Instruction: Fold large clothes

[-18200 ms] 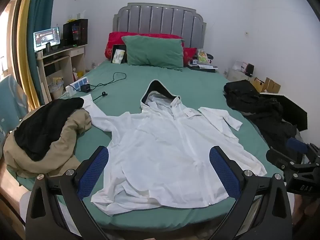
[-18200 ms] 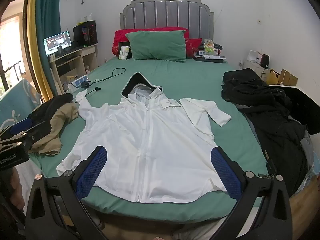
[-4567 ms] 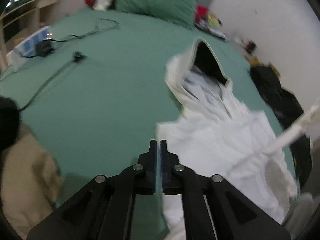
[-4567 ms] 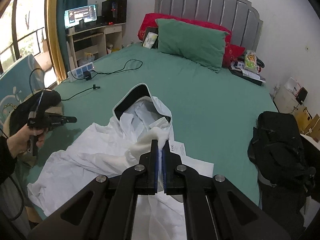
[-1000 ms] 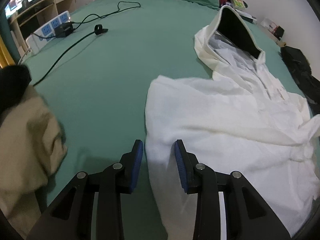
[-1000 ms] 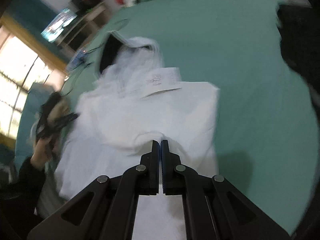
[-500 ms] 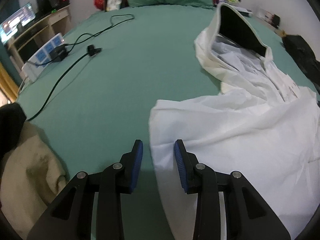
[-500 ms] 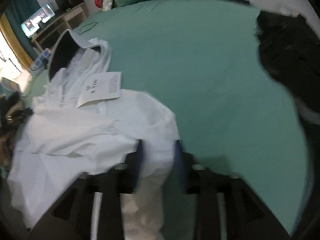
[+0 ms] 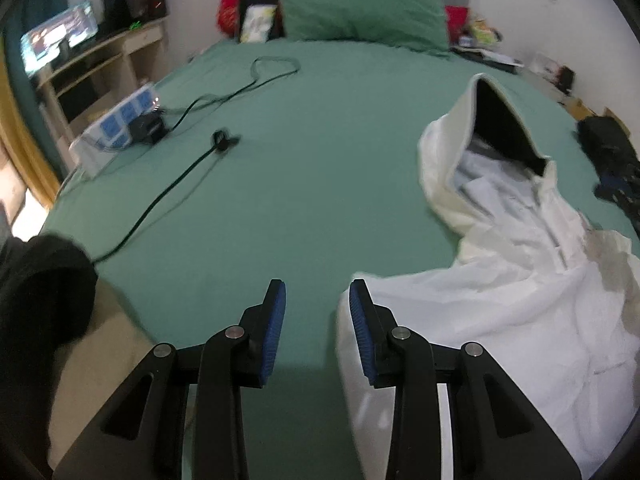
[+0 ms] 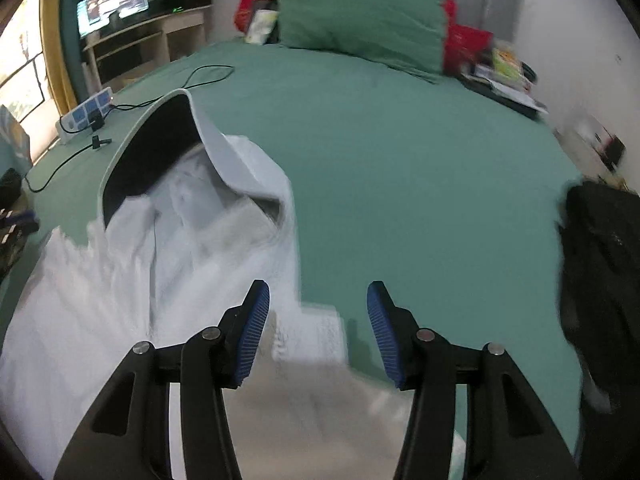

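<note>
A white hooded jacket [image 9: 520, 304] lies on the green bed [image 9: 320, 160], its sleeves folded inward and its dark-lined hood [image 9: 496, 124] pointing to the pillows. My left gripper [image 9: 316, 308] is open and empty at the jacket's left edge. In the right wrist view the jacket [image 10: 120, 288] fills the lower left and its hood [image 10: 160, 140] stands open. My right gripper [image 10: 318, 312] is open and empty above the jacket's right shoulder.
A black cable [image 9: 192, 152] and a power strip [image 9: 116, 128] lie on the bed's left side. Tan and black clothes [image 9: 44, 320] are piled at the left. Black clothes [image 10: 600, 272] lie at the right. A green pillow [image 10: 360, 20] sits at the head.
Both grippers have let go of the jacket and opened wider. The right gripper lifted and swung toward the hood. The sleeves now lie folded over the body.
</note>
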The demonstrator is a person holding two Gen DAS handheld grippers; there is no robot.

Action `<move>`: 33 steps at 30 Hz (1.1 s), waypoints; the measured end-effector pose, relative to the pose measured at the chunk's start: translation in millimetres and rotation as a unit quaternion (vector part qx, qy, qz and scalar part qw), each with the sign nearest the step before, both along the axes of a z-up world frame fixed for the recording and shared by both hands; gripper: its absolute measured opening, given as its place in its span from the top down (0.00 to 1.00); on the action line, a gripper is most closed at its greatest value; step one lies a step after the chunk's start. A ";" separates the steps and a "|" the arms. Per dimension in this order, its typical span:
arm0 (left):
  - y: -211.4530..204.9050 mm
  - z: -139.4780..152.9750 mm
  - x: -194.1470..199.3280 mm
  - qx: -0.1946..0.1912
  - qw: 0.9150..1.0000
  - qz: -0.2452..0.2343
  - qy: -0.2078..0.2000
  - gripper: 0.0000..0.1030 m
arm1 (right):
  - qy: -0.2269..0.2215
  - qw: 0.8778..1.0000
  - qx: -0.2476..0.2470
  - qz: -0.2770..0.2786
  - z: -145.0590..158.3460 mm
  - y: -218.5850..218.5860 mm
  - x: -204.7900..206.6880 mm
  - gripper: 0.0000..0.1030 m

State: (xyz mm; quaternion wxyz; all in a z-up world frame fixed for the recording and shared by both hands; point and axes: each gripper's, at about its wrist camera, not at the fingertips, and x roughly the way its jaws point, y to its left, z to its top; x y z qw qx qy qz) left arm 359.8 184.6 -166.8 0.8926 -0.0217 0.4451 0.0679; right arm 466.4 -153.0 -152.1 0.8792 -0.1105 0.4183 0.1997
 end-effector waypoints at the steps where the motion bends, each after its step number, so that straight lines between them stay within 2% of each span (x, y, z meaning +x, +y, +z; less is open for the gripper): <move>1: 2.7 -2.1 -0.7 -0.006 1.000 0.007 0.005 0.66 | 0.001 1.000 0.002 0.007 -2.2 15.6 12.0 0.50; 8: 20.0 -5.3 -2.1 -0.018 0.999 0.028 0.012 0.66 | -0.002 0.997 0.004 0.071 -4.2 96.0 54.0 0.50; 9: 20.8 -5.1 -2.3 -0.020 0.999 0.028 0.012 0.66 | -0.005 0.997 -0.001 0.083 -6.4 105.0 56.2 0.54; 10: 21.5 -4.8 -2.7 -0.021 0.999 0.028 0.011 0.66 | -0.004 0.996 -0.006 0.094 -9.0 111.8 57.8 0.65; 11: 21.3 -4.6 -3.6 -0.021 0.999 0.029 0.011 0.66 | 0.016 0.994 -0.010 0.107 -13.4 117.4 61.1 0.97; 12: 21.7 -4.1 -4.4 -0.022 0.999 0.030 0.011 0.66 | 0.030 0.993 -0.017 0.112 -15.1 117.4 59.9 0.97; 17: 23.1 1.0 -9.3 -0.036 0.999 0.039 0.011 0.66 | 0.019 0.988 -0.038 0.148 1.1 97.1 10.8 0.97; 20: 19.7 8.0 -13.6 -0.038 0.999 0.032 0.006 0.66 | 0.002 0.983 -0.082 0.167 8.1 83.4 -33.8 0.97; 23: 9.8 13.6 -15.5 -0.007 1.000 0.013 0.000 0.66 | -0.022 0.974 -0.137 0.182 4.9 65.8 -97.2 0.97; 25: 5.0 13.3 -17.7 -0.004 1.000 0.005 0.005 0.66 | -0.024 0.967 -0.169 0.187 -4.3 60.5 -122.0 0.96; 27: 2.4 11.0 -20.7 -0.016 1.000 -0.002 0.012 0.66 | -0.020 0.962 -0.197 0.187 -19.2 54.0 -136.9 0.90; 28: 1.2 8.8 -22.8 -0.020 1.000 -0.004 0.018 0.66 | -0.007 0.963 -0.196 0.187 -24.7 52.0 -137.9 0.86; 30: -0.5 5.1 -26.7 -0.023 0.999 -0.008 0.027 0.66 | 0.029 0.967 -0.168 0.190 -28.0 45.3 -136.5 0.60; 31: -1.0 3.7 -29.2 -0.025 0.999 -0.011 0.031 0.66 | 0.050 0.968 -0.151 0.194 -26.7 42.2 -134.9 0.53; 32: -1.2 2.8 -31.6 -0.026 0.999 -0.014 0.035 0.66 | 0.065 0.968 -0.136 0.198 -23.9 41.4 -133.1 0.41; 33: -1.6 2.3 -34.3 -0.021 0.999 -0.018 0.037 0.66 | 0.077 0.968 -0.123 0.205 -18.5 38.0 -133.0 0.38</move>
